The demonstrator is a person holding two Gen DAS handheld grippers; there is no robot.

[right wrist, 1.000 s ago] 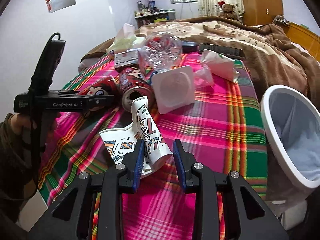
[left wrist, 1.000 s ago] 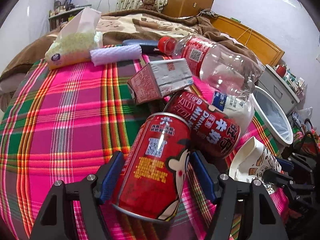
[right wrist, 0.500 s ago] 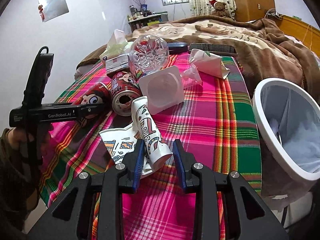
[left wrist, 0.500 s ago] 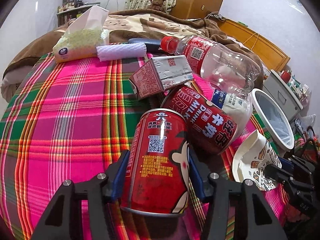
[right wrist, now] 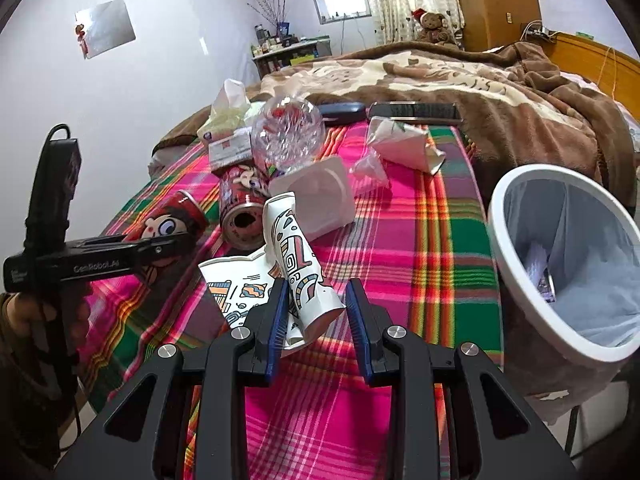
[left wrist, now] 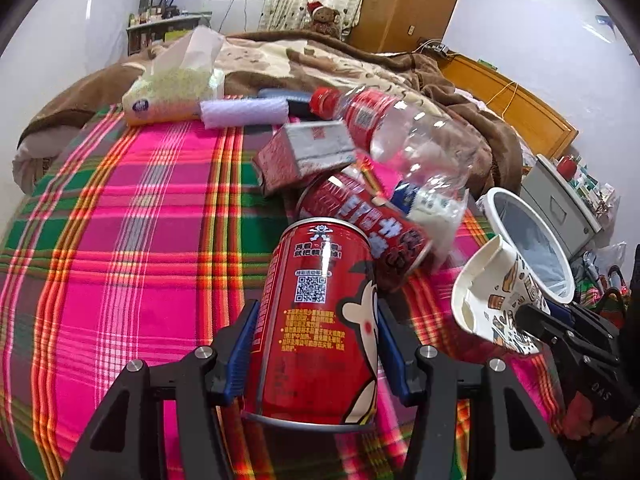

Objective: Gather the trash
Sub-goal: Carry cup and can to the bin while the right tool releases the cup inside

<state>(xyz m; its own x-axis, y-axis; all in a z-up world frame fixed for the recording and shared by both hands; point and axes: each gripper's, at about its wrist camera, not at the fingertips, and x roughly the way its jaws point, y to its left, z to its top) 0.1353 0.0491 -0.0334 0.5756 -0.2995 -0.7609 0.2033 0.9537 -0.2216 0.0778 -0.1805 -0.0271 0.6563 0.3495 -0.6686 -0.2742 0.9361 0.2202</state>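
A red can (left wrist: pixel 320 316) is clamped between the left gripper (left wrist: pixel 316 344) jaws above the plaid blanket (left wrist: pixel 132 240). A crushed paper cup (right wrist: pixel 296 268) is gripped by the right gripper (right wrist: pixel 316 312), near the white bin (right wrist: pixel 560 264).

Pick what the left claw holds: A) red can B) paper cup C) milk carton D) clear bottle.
A: the left claw has its blue pads pressed on both sides of the red can; the paper cup sits in the right claw.
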